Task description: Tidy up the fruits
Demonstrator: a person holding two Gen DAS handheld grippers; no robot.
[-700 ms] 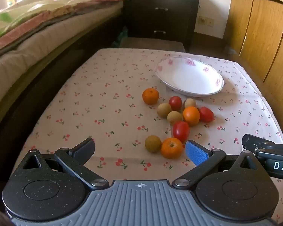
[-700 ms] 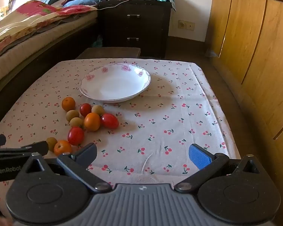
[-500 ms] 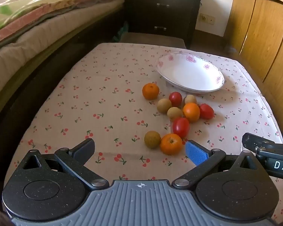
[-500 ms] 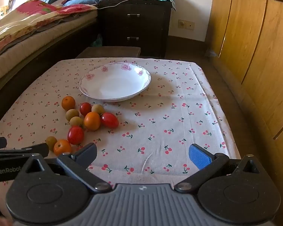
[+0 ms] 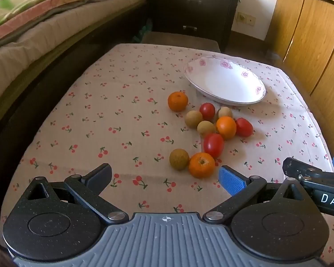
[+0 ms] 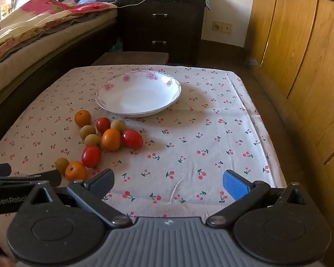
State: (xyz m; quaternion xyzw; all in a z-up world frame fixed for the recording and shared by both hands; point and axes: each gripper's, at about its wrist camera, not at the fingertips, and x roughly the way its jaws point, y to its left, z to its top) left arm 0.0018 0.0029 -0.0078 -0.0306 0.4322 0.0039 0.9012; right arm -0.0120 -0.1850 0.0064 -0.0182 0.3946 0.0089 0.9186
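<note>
Several small fruits lie in a loose cluster on the cherry-print tablecloth: oranges, red tomatoes and tan round fruits. The nearest orange sits beside a tan fruit, just ahead of my left gripper, which stands open and empty. A white floral bowl rests empty behind the cluster. In the right wrist view the bowl is at centre, with the fruits to its left, such as a red tomato. My right gripper hovers open over bare cloth, right of the fruits.
A bed with a floral blanket runs along the left. A dark nightstand stands beyond the table, with wooden wardrobe doors on the right. The left gripper's body shows at the lower left of the right wrist view.
The left gripper has tipped downward and crept toward the fruits, which now sit higher and larger in its view. The right gripper has barely moved. Both stay open.
</note>
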